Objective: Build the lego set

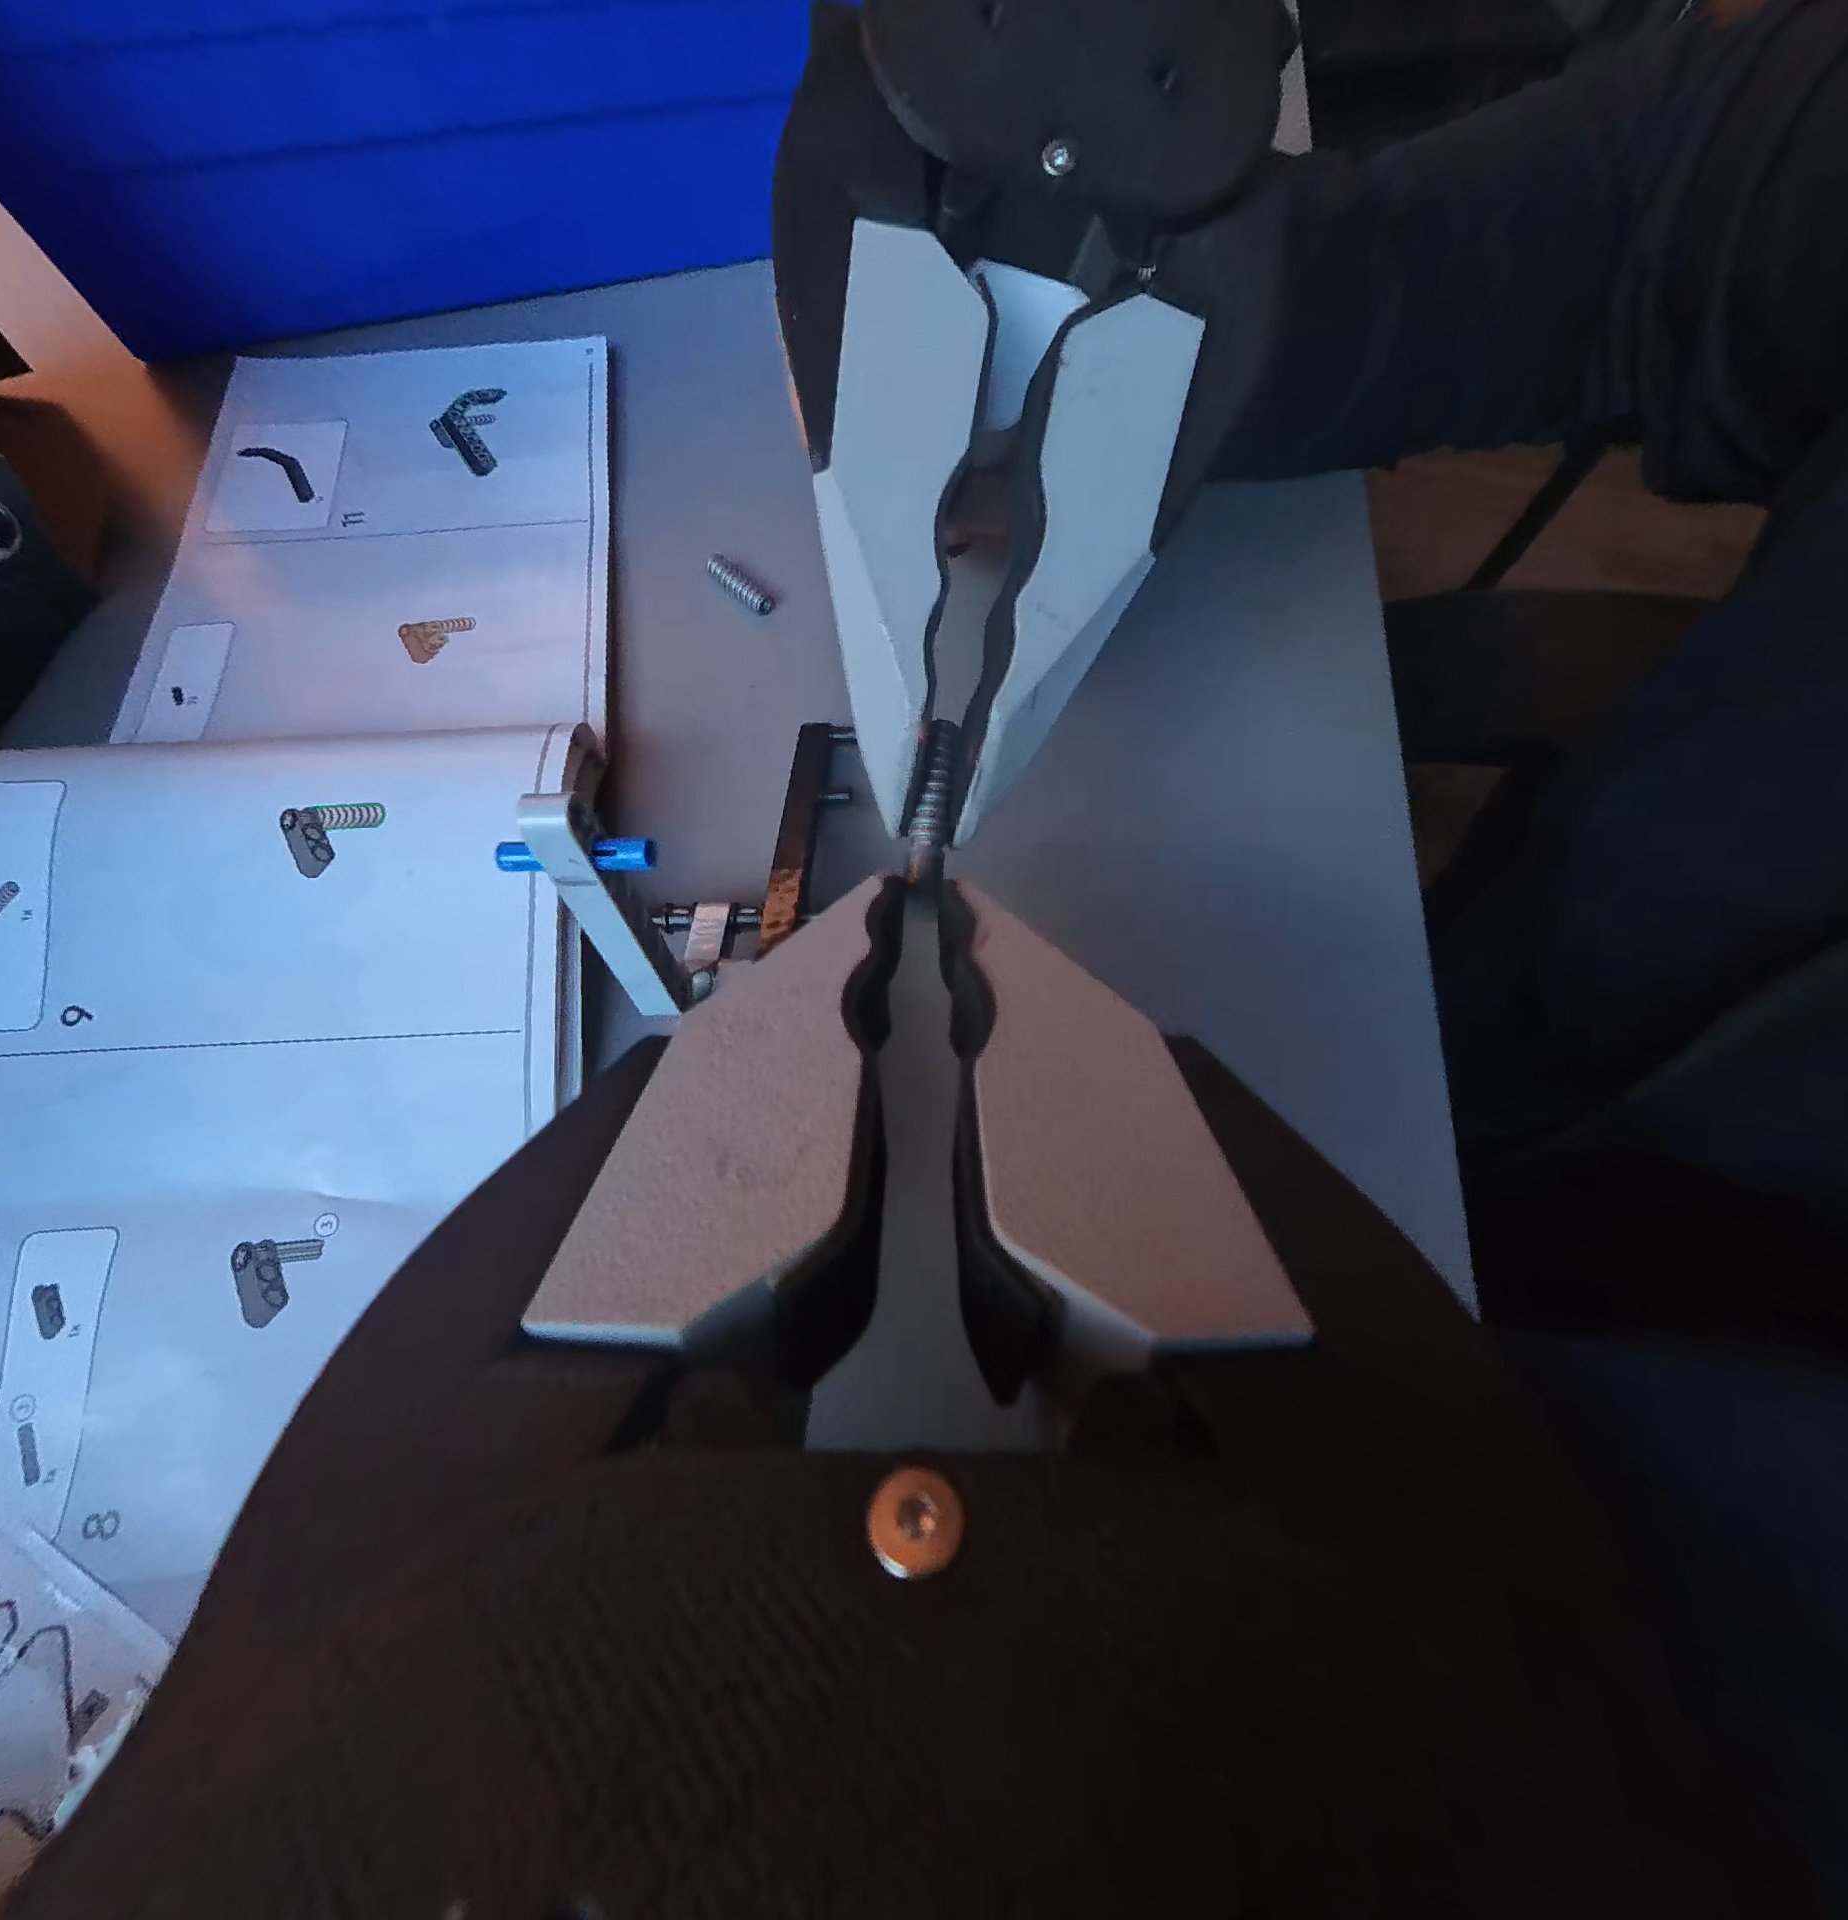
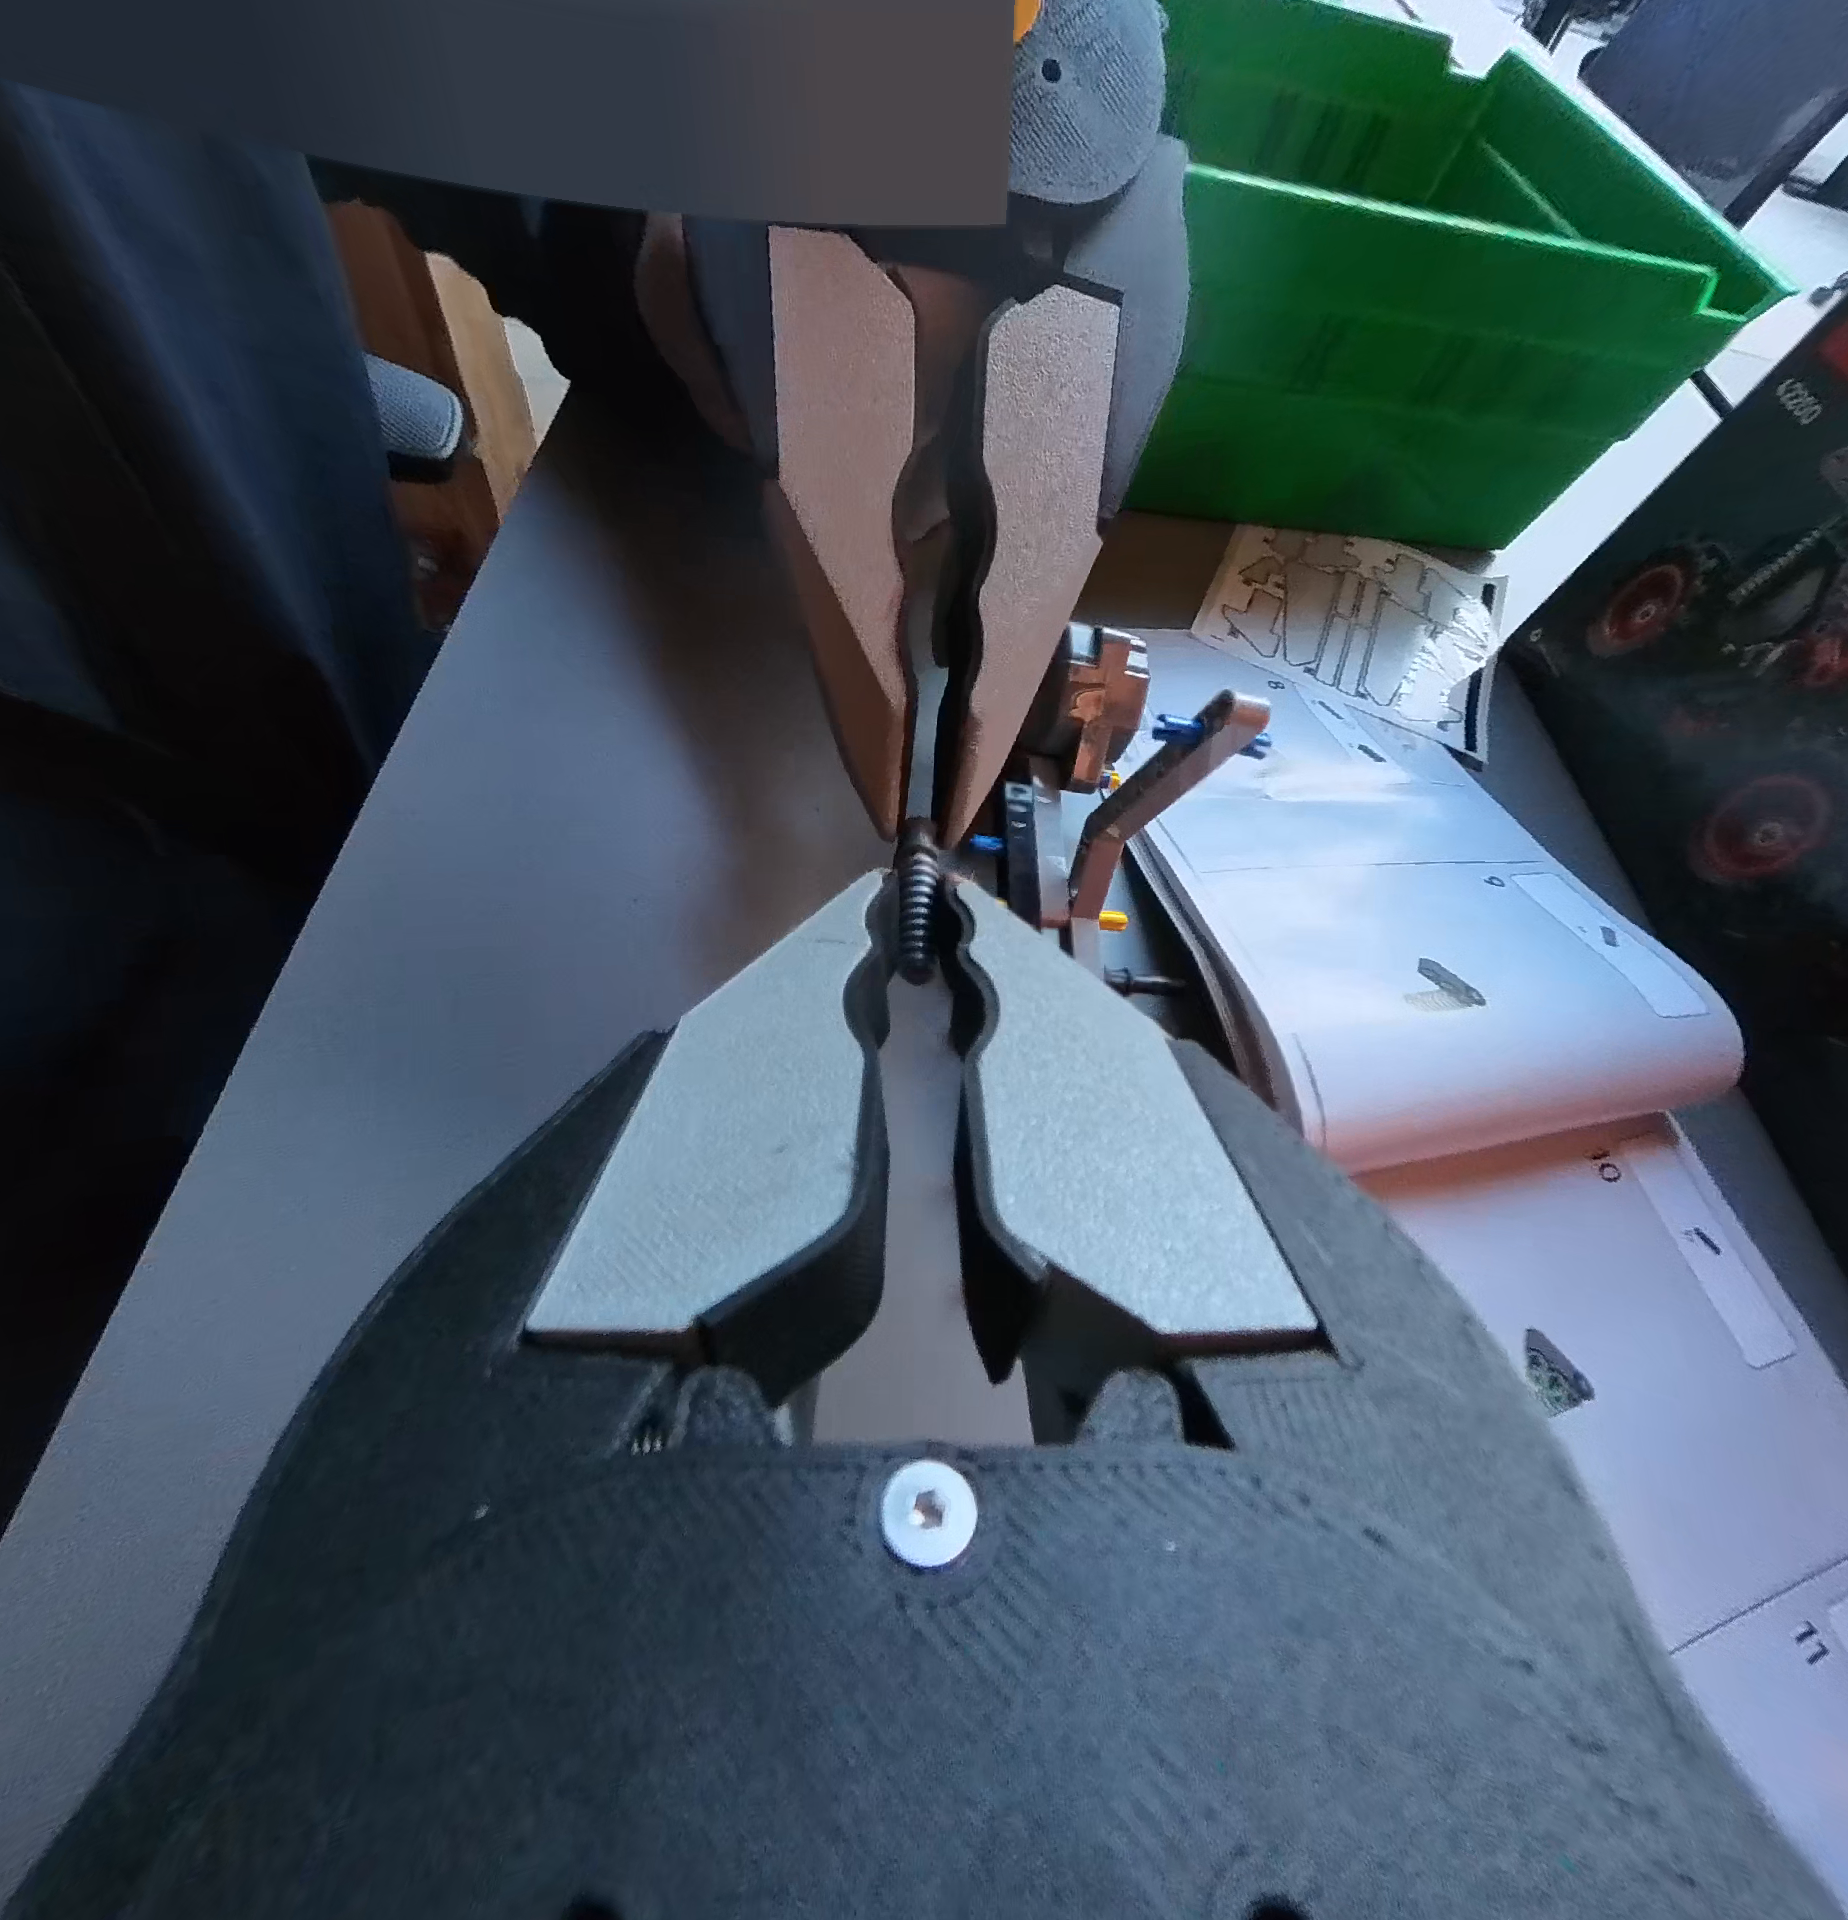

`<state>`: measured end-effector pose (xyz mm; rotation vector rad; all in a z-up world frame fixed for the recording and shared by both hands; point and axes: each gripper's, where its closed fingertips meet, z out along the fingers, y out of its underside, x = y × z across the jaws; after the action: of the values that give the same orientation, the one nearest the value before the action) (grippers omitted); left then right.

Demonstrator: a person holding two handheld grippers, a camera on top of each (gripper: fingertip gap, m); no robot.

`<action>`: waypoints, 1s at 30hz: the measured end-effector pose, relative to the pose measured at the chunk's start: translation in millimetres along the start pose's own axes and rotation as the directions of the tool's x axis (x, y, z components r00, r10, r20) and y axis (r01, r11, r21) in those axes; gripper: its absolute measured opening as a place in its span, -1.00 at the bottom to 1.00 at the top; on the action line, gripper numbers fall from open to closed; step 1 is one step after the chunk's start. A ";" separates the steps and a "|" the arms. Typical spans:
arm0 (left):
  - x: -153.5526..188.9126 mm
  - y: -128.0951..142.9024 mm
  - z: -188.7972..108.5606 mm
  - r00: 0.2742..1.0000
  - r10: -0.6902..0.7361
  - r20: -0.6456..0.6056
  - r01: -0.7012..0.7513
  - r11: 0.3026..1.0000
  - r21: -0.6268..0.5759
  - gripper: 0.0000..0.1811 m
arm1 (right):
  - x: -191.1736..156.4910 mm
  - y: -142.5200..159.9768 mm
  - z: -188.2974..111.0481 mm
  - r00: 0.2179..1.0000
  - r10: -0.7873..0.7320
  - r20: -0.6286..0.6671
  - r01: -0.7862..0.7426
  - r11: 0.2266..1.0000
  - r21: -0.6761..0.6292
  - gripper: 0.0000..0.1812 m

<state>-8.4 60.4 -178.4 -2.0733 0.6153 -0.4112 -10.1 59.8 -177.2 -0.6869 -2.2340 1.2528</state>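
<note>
My two grippers meet tip to tip above the grey table. My right gripper [image 2: 922, 896] is shut on a grey worm gear [image 2: 917, 925], which also shows in the left wrist view [image 1: 935, 779]. My left gripper [image 1: 920, 888] is shut on a thin dark axle [image 1: 922, 860] that pokes out towards the worm gear's end. The axle's rear part is hidden between the fingers. A partly built model with a grey beam and blue pin [image 1: 577, 857] and a black beam [image 1: 795, 852] lies just left of the tips.
An open instruction booklet [image 1: 276, 935] lies left. A second worm gear [image 1: 741, 584] lies loose on the table [image 1: 1211, 831]. A blue bin [image 1: 380, 156] stands behind. The right wrist view shows a green bin [image 2: 1419, 312], a sticker sheet [image 2: 1346, 634] and the set's box [image 2: 1730, 727]. Both grippers' tips are close together, under 4 cm apart.
</note>
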 end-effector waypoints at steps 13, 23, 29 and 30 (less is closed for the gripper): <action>10.5 28.8 19.0 0.996 -0.039 -0.083 0.028 0.991 -0.127 -0.96 | -16.6 27.5 14.2 0.995 0.011 0.096 0.004 0.988 -0.154 -0.95; 6.5 15.3 14.9 0.994 -0.049 -0.098 0.046 0.998 -0.030 -0.95 | -10.6 20.2 6.4 0.993 0.043 0.107 -0.035 0.997 -0.072 -0.95; 1.1 10.7 9.3 0.990 -0.085 -0.111 0.087 0.996 0.012 -1.00 | -5.4 15.5 0.4 0.990 0.075 0.116 -0.073 0.997 -0.023 -0.95; 1.4 10.3 8.9 0.990 -0.081 -0.111 0.083 0.996 0.015 -1.00 | -4.6 14.3 -0.4 0.990 0.078 0.114 -0.077 0.997 -0.014 -0.95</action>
<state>-5.5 60.8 -191.7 -2.0727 0.5898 -0.5806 -3.6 63.6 -190.2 -0.7286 -2.3274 1.3514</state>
